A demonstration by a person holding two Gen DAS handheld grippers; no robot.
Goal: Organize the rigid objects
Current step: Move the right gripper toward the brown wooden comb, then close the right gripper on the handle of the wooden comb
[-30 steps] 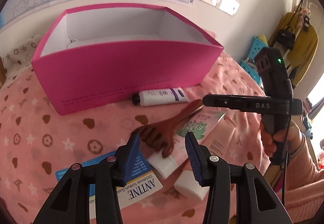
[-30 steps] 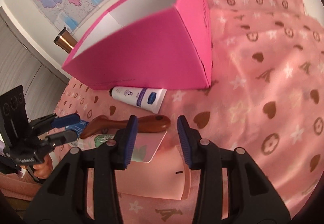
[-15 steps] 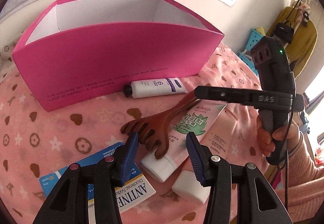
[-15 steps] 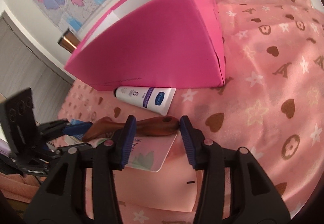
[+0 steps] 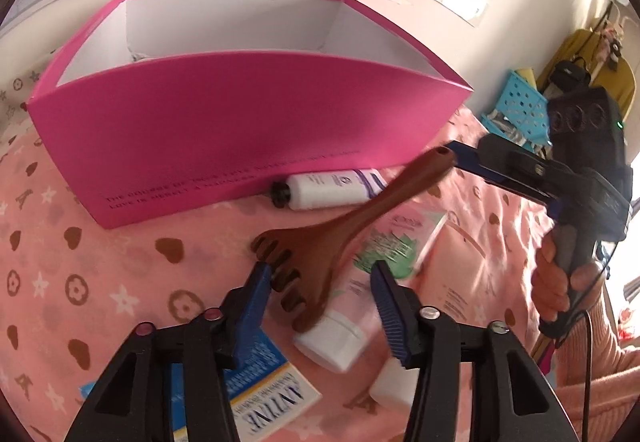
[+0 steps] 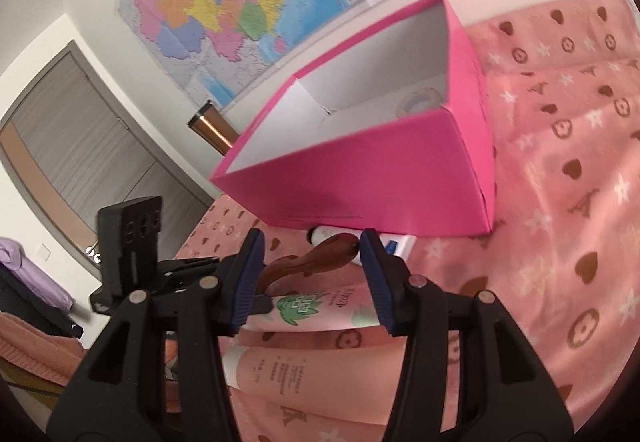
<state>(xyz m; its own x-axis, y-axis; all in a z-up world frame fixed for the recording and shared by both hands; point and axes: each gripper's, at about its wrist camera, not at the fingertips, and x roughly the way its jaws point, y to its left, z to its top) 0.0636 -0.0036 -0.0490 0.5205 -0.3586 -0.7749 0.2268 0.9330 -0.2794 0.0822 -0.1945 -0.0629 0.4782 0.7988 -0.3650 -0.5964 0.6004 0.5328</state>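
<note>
Before the pink box (image 5: 248, 130), a brown clawed wooden massager (image 5: 320, 246) tilts.

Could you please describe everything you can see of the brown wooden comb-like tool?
The wooden tool is dark brown and glossy, apparently one piece: a broad head with short blunt prongs and a tapering handle with a small hole at its end. It lies slanted in front of the pink box, its head on a white-capped tube and its handle end apparently raised. That end sits between the fingers of the right gripper, whose jaws have just been opening. Whether they pinch it is unclear.
</note>
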